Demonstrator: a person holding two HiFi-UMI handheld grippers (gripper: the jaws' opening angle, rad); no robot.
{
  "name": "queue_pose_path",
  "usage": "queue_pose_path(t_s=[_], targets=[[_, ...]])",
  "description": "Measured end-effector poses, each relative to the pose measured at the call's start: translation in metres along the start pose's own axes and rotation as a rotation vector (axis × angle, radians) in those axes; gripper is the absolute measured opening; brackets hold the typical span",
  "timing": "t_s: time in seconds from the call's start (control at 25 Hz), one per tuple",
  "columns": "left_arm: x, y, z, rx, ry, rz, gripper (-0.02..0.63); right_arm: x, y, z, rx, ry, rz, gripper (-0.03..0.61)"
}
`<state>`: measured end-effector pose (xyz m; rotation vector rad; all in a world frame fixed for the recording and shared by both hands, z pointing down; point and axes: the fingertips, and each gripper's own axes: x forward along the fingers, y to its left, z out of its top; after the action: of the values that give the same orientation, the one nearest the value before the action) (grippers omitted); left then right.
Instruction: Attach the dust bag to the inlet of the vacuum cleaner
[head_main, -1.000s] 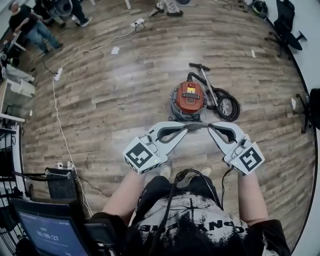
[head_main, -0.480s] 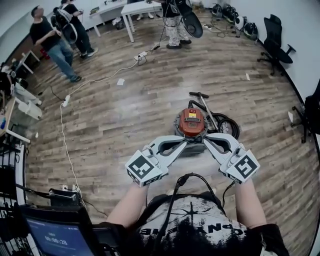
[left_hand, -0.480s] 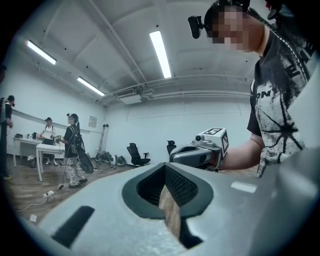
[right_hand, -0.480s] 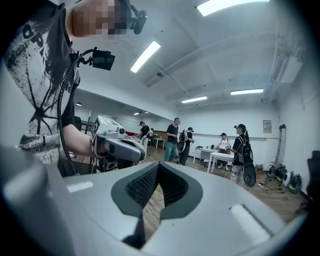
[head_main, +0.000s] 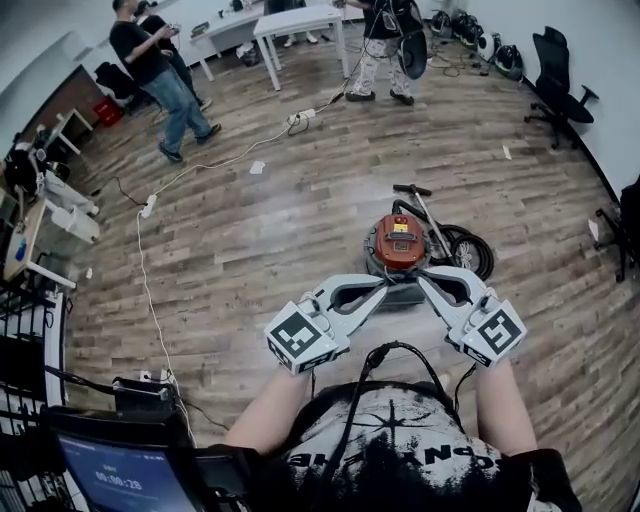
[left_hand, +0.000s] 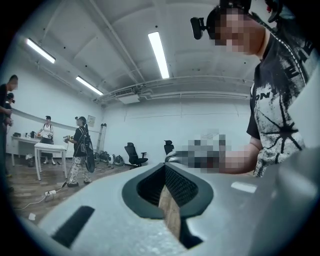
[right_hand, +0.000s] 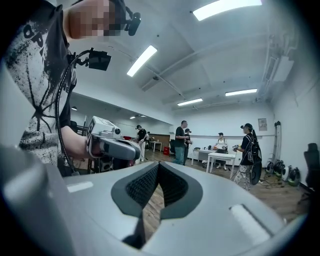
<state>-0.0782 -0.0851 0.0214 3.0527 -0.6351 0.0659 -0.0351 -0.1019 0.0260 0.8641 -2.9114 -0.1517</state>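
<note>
The vacuum cleaner (head_main: 401, 243), a round grey canister with an orange-red top, stands on the wood floor; its black hose (head_main: 465, 250) lies coiled at its right. No dust bag shows in any view. My left gripper (head_main: 384, 283) and right gripper (head_main: 421, 280) are held level in front of my chest, on the near side of the vacuum, tips pointing at each other and almost meeting. Both are shut with nothing between the jaws. In the left gripper view the left gripper (left_hand: 165, 164) is closed on empty air, and so is the right gripper (right_hand: 158, 164) in the right gripper view.
Several people stand at the far end by white tables (head_main: 296, 22). Black office chairs (head_main: 556, 64) line the right wall. A white cable (head_main: 150, 290) runs along the floor at left. A monitor (head_main: 120, 472) and a rack sit at the near left.
Both grippers stay shut, tip to tip. The head view has lifted, showing more of the far room, and the vacuum now sits just beyond the gripper tips.
</note>
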Motion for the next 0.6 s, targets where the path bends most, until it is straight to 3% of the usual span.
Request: queue_pose_path(t_s=[0.6], targets=[[0.0017, 0.0014, -0.0018, 0.002, 0.009, 0.017, 0.003, 0.0023, 0.0007, -0.0075, -0.015, 0.041, 0.004, 0.005]])
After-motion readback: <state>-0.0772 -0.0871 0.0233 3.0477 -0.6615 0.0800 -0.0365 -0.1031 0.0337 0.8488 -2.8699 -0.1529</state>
